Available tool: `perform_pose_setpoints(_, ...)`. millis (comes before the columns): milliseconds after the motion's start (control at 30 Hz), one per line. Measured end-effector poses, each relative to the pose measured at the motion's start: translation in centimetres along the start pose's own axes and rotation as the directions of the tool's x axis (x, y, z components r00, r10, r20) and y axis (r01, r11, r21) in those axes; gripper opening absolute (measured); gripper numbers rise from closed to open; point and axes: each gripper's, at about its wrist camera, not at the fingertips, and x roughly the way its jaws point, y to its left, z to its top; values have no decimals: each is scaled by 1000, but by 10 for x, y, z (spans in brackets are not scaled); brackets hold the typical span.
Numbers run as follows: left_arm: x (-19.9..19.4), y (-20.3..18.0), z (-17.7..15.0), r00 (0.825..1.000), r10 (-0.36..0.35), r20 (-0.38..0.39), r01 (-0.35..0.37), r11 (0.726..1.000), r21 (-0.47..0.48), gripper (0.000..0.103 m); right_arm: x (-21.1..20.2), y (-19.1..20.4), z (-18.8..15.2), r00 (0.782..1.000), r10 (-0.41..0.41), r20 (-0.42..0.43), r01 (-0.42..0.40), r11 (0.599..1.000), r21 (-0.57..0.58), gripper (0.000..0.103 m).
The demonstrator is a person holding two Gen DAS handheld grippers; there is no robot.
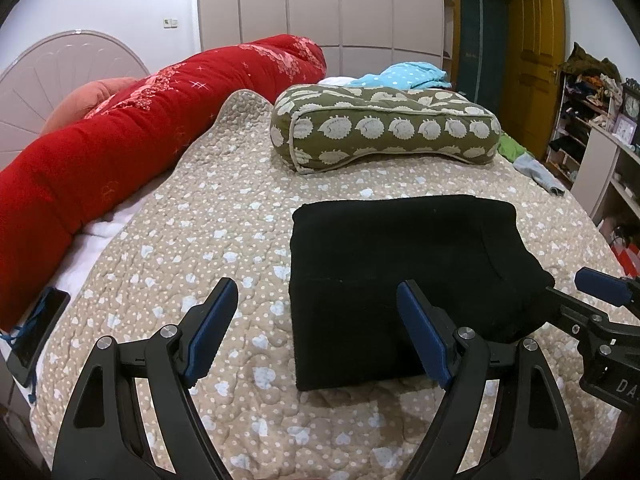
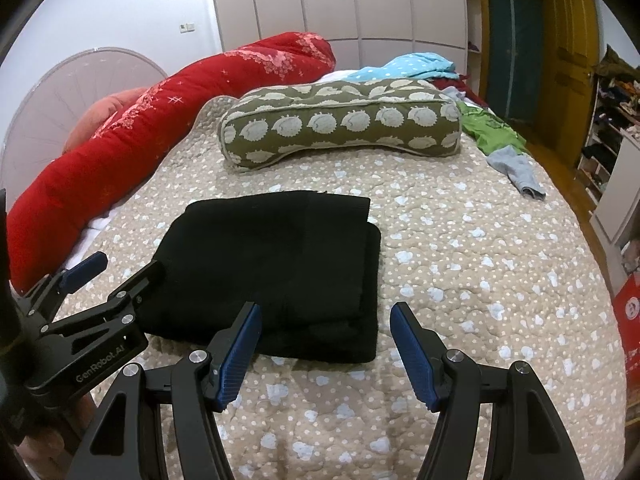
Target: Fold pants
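The black pants [image 1: 400, 276] lie folded into a thick rectangular stack on the beige quilted bed cover [image 1: 200, 240]; they also show in the right wrist view [image 2: 276, 272]. My left gripper [image 1: 316, 328] is open and empty, held just above the stack's near left corner. My right gripper [image 2: 326, 344] is open and empty, at the stack's near right corner. Each gripper shows at the edge of the other's view, the right gripper [image 1: 600, 292] and the left gripper [image 2: 120, 276], both beside the stack.
A green pillow with a white pattern [image 1: 384, 128] lies behind the pants. A long red bolster [image 1: 120, 136] runs along the left. A phone [image 1: 36, 332] lies at the left edge of the bed. Loose clothes [image 2: 504, 148] lie at the far right. Shelves [image 1: 600, 140] stand beyond.
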Motion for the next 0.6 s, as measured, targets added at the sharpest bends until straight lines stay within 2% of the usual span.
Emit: perform_pose_setpoints(600, 2, -3, -2, 1000, -1, -1, 1, 1000, 8, 82, 2, -3, -2, 1000, -12, -10, 12, 1000, 3, 65)
